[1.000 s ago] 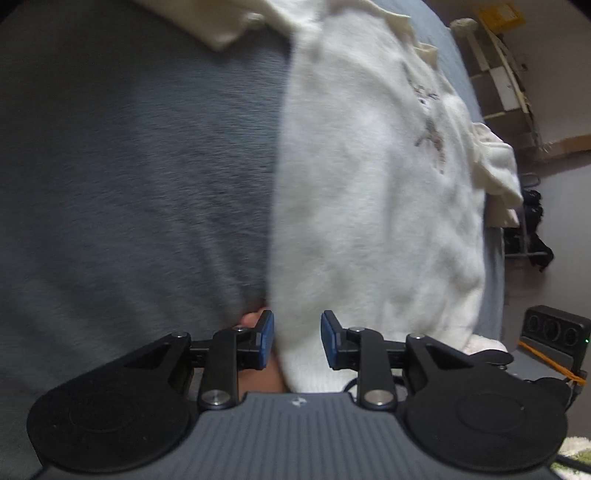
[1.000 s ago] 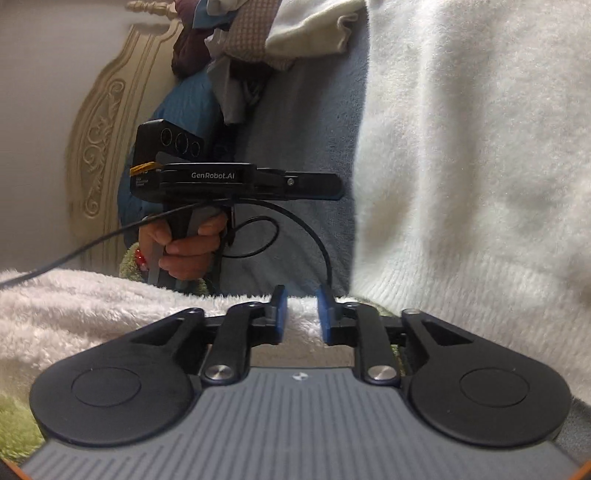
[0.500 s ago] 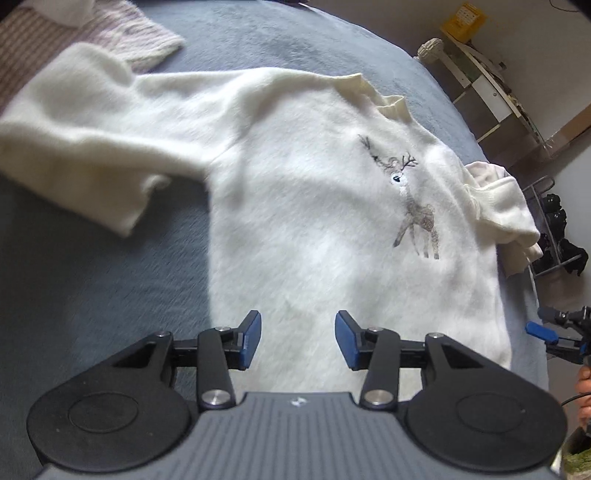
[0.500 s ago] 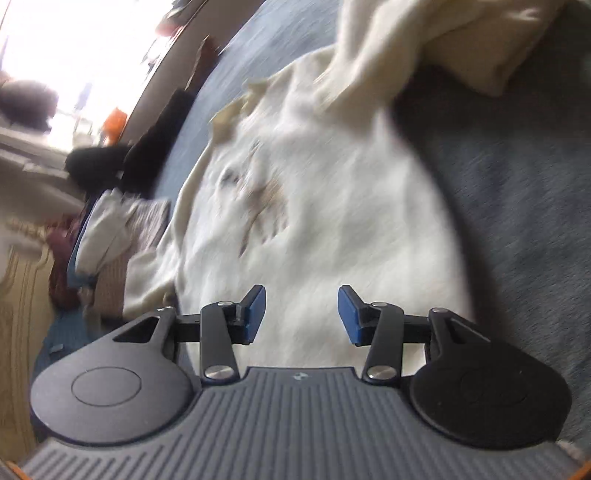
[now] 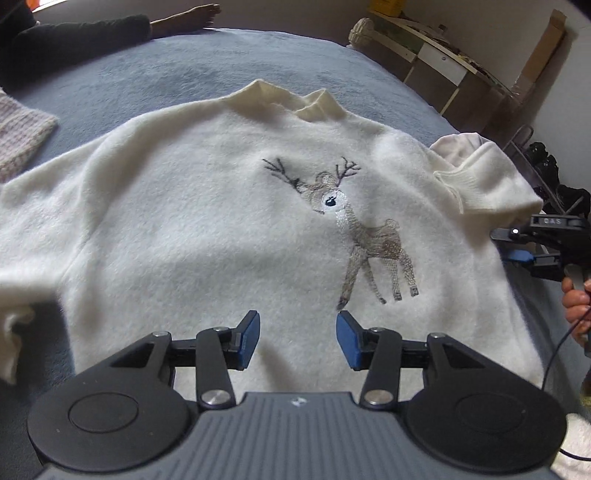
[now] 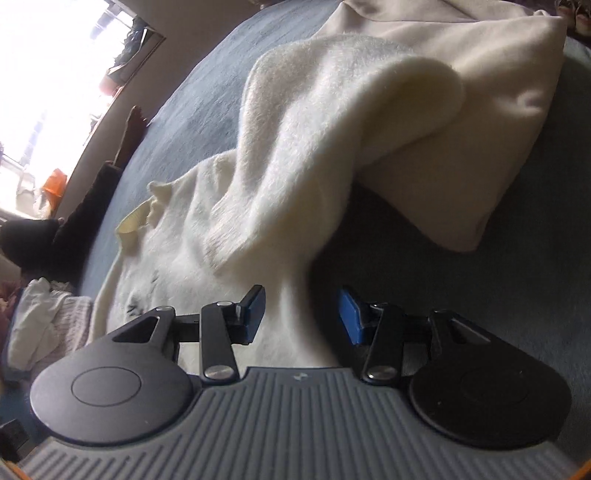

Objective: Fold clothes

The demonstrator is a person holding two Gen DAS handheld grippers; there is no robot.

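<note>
A cream sweater point(image 5: 221, 221) with an embroidered deer point(image 5: 362, 236) lies face up on the blue-grey bed point(image 5: 147, 81), collar at the far end. My left gripper point(image 5: 297, 338) hovers open over its lower front, nothing between the pads. The sweater's right sleeve point(image 5: 480, 184) is bunched at its side. My right gripper point(image 5: 508, 244) is beside that sleeve at the sweater's right edge. In the right wrist view, the right gripper point(image 6: 301, 314) is above the sweater's side edge point(image 6: 288, 332). Its jaws are closing, and the pads stand clear of the cloth.
A beige cushion or folded cloth point(image 6: 480, 129) lies under the sleeve point(image 6: 332, 129). A pink knit point(image 5: 22, 136) is at the far left, and more clothes point(image 6: 40, 325) are piled beyond it. A person's dark-clad leg point(image 5: 110, 26) rests across the bed's far end. Shelves point(image 5: 443, 62) stand far right.
Both grippers have swung away from the sweater's hem. The left jaws widened and now face the deer squarely. The right view moved in close to the bunched sleeve.
</note>
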